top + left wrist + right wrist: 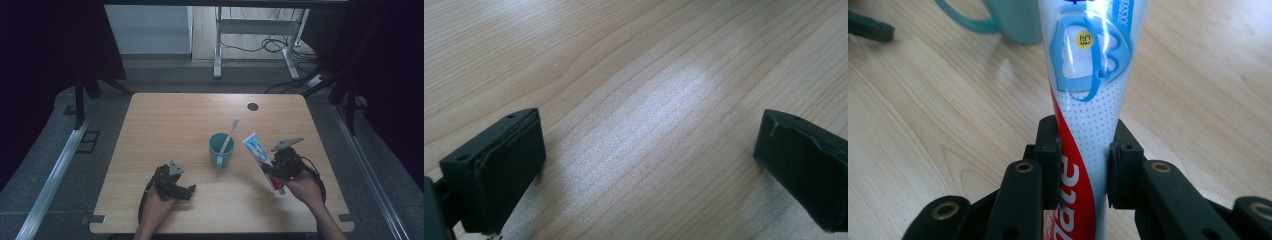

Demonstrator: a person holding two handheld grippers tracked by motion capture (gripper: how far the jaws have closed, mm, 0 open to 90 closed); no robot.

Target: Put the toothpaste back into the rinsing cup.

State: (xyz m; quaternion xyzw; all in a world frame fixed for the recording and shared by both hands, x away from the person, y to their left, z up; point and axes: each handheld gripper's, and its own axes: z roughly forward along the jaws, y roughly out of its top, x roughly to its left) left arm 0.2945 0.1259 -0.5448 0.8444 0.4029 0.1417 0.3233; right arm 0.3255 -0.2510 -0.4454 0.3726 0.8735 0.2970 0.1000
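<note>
A white, blue and red toothpaste tube (pixel 261 158) is held off the table, tilted, by my right gripper (pixel 280 167). In the right gripper view the two pads press on the tube (pixel 1087 125) from both sides near its cap end, my right gripper (pixel 1083 167) shut on it. A teal mug (pixel 220 148) with a toothbrush (pixel 230 134) standing in it sits just left of the tube; its base and handle (pixel 998 22) show behind the tube. My left gripper (pixel 186 191) rests low over the table near the front, open (pixel 649 150), with bare wood between its jaws.
The wooden table (pixel 165 120) has a dark round hole (pixel 252 106) near its far edge. Beyond it stand a metal desk frame and cables on the floor (pixel 270 45). Metal rails run along both sides of the table.
</note>
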